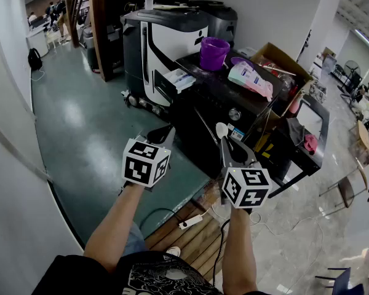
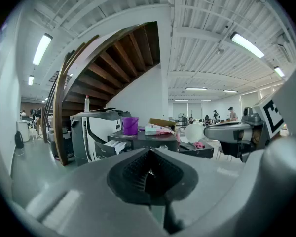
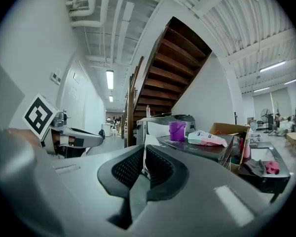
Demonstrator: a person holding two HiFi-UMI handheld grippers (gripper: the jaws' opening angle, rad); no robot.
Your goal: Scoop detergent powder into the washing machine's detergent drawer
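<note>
The right gripper (image 1: 223, 141) clamps the white scoop (image 1: 221, 129), handle along its jaws, bowl forward; the left gripper (image 1: 163, 134) is closed, empty. The detergent bag (image 1: 251, 78) lies ahead beyond the right fingertips (the nearer hand), the open drawer (image 1: 175, 80) ahead of the left.

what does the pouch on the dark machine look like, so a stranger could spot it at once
Find the dark machine in the middle of the head view, beside the white-and-black one. The pouch lies flat on its top, between the purple bucket and the open cardboard box. It is the only soft white bag there, with pink and blue print.
</note>
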